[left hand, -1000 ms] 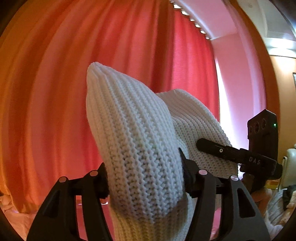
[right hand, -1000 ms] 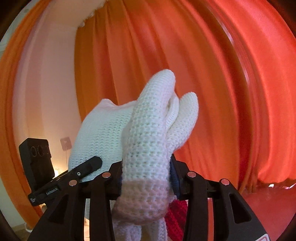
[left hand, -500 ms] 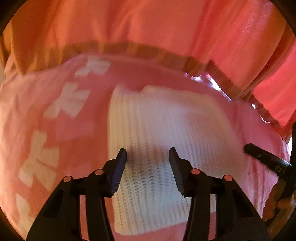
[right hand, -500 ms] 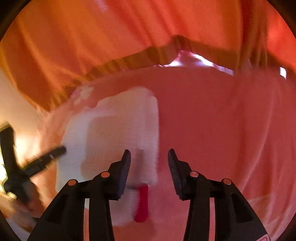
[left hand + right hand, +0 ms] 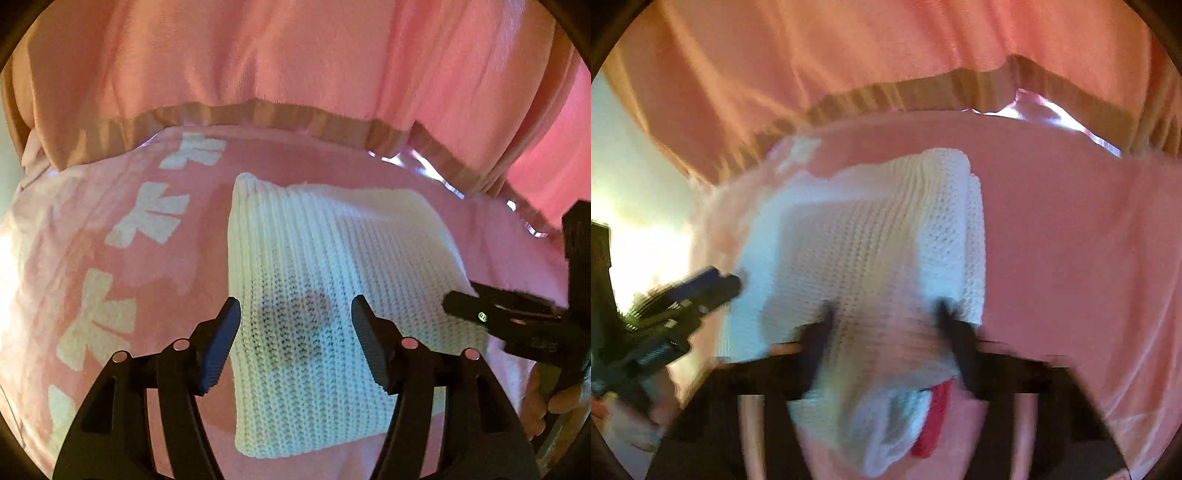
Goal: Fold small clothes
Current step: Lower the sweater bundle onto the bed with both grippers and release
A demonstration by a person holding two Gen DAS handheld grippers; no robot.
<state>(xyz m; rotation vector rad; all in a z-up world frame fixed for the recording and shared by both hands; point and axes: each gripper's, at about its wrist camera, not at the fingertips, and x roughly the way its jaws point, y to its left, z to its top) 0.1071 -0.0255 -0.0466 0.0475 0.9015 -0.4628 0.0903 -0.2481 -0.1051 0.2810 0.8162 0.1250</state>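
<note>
A white knitted garment (image 5: pixel 332 266) lies folded flat on a pink blanket (image 5: pixel 155 295) with white bow shapes. My left gripper (image 5: pixel 295 332) is open just above the garment's near left part, holding nothing. My right gripper (image 5: pixel 886 325) is open over the garment (image 5: pixel 871 251) in the blurred right wrist view, near its right edge. A red strip (image 5: pixel 934 421) shows at the garment's near edge. Each gripper also shows in the other's view: the right one (image 5: pixel 517 321) at the garment's right side, the left one (image 5: pixel 665 306) at its left side.
A pink-orange curtain (image 5: pixel 295 55) with a tan hem hangs behind the blanket's far edge. A bright gap (image 5: pixel 1052 114) shows under the curtain at the right. The blanket stretches on both sides of the garment.
A second ago both grippers held the garment up in front of the curtain. They let it go onto the blanket and now stand open over it; the right one is still moving.
</note>
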